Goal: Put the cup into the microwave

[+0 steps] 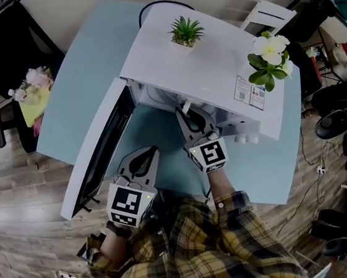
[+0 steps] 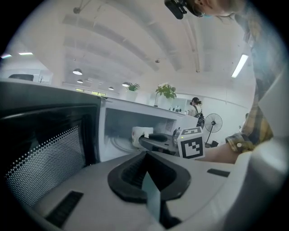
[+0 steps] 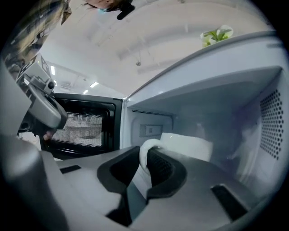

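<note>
Cup (image 3: 189, 148) upright, handle (image 3: 142, 155) in right gripper (image 3: 145, 159)

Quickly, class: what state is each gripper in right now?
Left gripper: closed, holding nothing.
Right gripper: closed on the cup by its handle, inside the microwave.

Holding the left gripper (image 2: 145, 154) back, tilted down, jaws together and empty — reaching the right gripper (image 3: 147, 152) forward, jaws pinched on the cup (image 3: 189, 147) handle.

We see an open-plan office or lab: wood floor (image 1: 19, 203), black office chair (image 1: 339, 121) at the right, long ceiling strip lights (image 2: 240, 66), a standing fan (image 2: 213, 124) far across the room.
</note>
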Available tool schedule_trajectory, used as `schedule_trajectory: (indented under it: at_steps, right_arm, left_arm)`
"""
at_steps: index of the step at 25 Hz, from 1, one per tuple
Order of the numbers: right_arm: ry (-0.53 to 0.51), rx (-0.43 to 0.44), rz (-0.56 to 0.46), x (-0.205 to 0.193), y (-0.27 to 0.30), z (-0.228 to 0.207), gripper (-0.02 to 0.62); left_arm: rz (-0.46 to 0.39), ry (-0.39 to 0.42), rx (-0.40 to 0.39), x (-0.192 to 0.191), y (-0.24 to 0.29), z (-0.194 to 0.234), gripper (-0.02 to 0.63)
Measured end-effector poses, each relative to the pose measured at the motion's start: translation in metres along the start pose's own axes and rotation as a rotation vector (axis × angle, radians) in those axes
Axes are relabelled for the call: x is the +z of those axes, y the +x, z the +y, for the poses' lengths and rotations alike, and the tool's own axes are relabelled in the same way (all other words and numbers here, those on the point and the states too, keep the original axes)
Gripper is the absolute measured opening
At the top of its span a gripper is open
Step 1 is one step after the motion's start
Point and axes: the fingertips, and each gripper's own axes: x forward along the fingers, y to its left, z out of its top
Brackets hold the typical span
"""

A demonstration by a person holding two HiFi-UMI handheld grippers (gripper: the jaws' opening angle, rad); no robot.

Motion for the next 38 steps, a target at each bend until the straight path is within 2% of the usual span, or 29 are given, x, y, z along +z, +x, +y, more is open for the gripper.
schedule_trajectory:
  at_steps: [16, 27, 38]
  right_arm:
    - [0.051, -0.023, 0.091, -0.027, 0.019, 0.001, 0.057]
    - [0.079, -0.045, 0.052, -0.027, 0.025, 0.001, 0.058]
    - [0.080, 0.004, 0.049, -0.026, 0.028, 0.013, 0.155]
  left_arm:
    - [-0.001, -0.007, -0.002, -0.005, -0.002, 0.000, -0.009]
    - [0.004, -0.002, -0.001, -0.008, -0.003, 0.001, -0.009]
    - [0.002, -0.007, 0.001, -0.011, -0.005, 0.004, -0.009]
